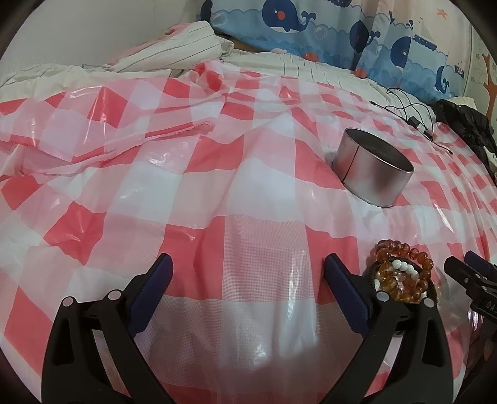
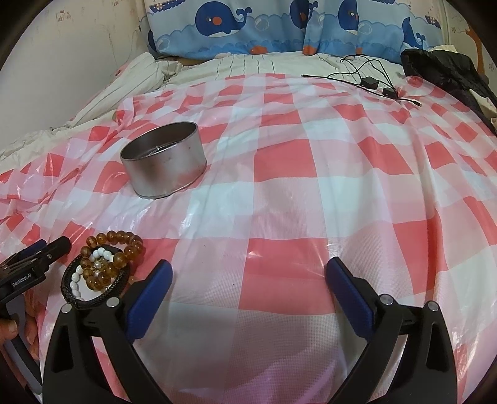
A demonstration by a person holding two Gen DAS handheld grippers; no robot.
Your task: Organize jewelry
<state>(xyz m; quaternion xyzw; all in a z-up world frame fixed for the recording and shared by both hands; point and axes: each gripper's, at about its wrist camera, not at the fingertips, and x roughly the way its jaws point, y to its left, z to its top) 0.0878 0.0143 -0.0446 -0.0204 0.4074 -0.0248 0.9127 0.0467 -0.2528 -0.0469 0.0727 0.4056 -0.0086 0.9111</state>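
— Left tool?
— Spread wide, nearly as far as possible. Nothing between the blue pads; only checked plastic sheet under them. Touching nothing, as far as visible.

— Right tool?
— Also spread wide, empty, hanging over the same red-and-white sheet. No contact with anything.

— Where are the bracelets?
— Heaped in one small pile on the sheet, between the two tools. Just beside the right finger of the left tool, just beside the left finger of the right one. Amber beads on top, white beads and a dark braided band tangled beneath. Whether the fingers actually touch the pile: cannot tell.

— And the tin?
— Round metal tin, open at the top, upright on the sheet, farther back than the pile and well apart from both tools. Seems to hold nothing, though the bottom is only partly visible.

— Anything else on the bed?
— Black cables with small adapters near the far edge of the sheet, a black bag at the far right, whale-print pillows against the wall, striped bedding at the left.
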